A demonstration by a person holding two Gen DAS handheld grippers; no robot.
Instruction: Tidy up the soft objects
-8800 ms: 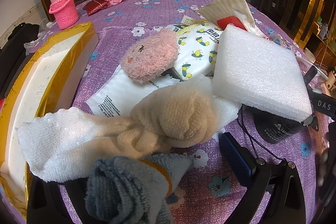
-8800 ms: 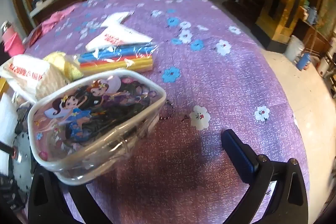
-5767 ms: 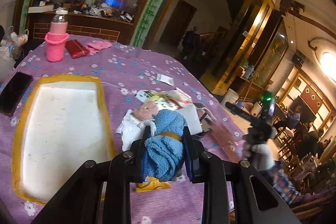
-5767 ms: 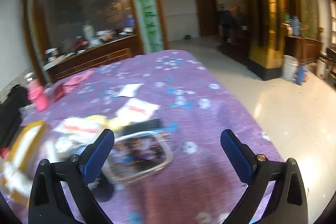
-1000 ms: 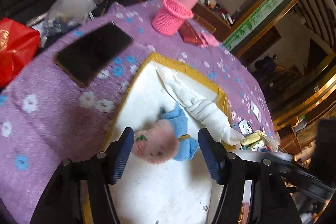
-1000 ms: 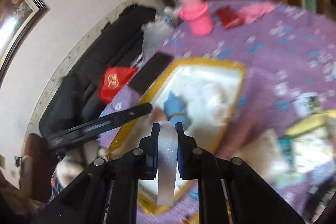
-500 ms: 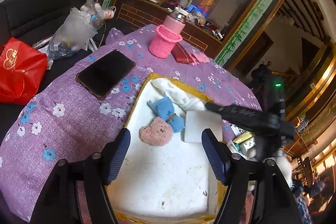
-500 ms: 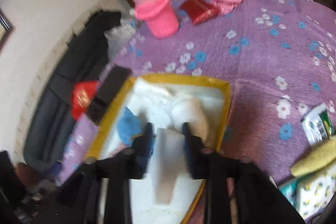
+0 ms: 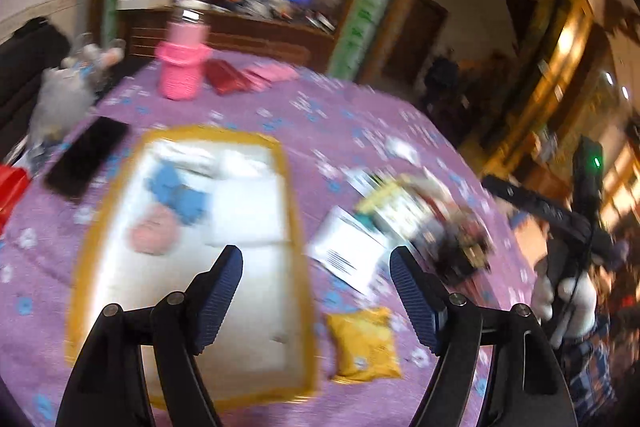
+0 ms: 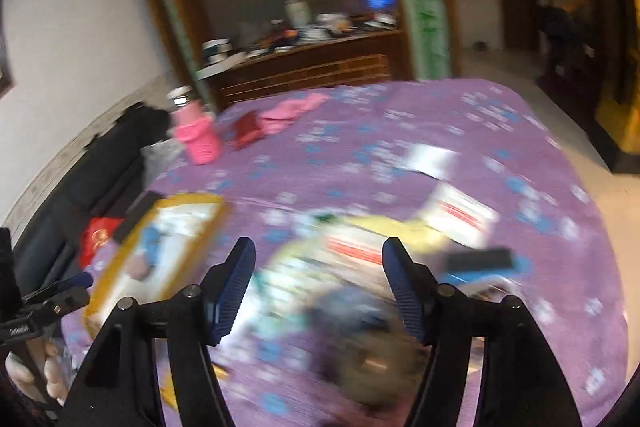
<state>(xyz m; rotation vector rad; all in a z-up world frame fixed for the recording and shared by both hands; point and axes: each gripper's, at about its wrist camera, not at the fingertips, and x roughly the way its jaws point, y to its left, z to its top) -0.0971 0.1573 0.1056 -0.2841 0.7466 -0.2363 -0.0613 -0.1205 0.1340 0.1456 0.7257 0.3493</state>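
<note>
A gold-rimmed white tray lies on the purple flowered tablecloth. In it lie a pink plush toy, a blue cloth, a white towel and a white foam pad. My left gripper is open and empty, held above the tray's near right edge. My right gripper is open and empty, held high over the pile of packets; the tray shows to its left. Both views are blurred.
A pink knitted bottle holder, a red wallet and a black phone lie beyond and left of the tray. A yellow packet, a white paper and mixed packets lie to the tray's right.
My right gripper has let go of the white foam pad, which now lies in the tray, and has drawn back to the right. My left gripper has swung right.
</note>
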